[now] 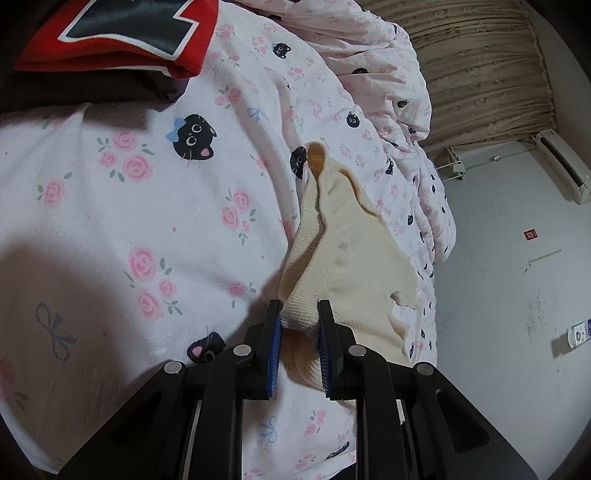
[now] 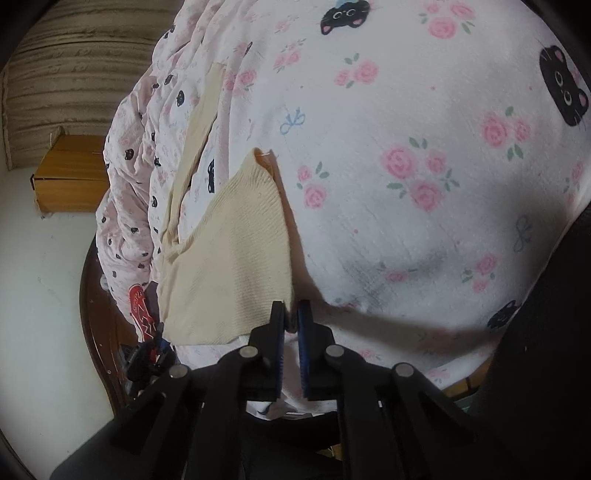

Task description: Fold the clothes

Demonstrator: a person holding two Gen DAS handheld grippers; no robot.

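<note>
Garment: cream ribbed knit top (image 1: 347,251) lifted above pink floral cat-print bedsheet (image 1: 129,206), long axis running away from both grippers. Left gripper (image 1: 299,314) clamps bunched ribbed edge; right gripper (image 2: 291,314) pinches thin corner. Both equally near.

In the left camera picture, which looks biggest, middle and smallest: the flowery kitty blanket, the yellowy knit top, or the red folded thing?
As they look in the left wrist view:
1. The kitty blanket, biggest by far.
2. The yellowy knit top, pinched by the left gripper.
3. The red folded thing, though it is cut off at the edge and farther away, so unsure.
</note>
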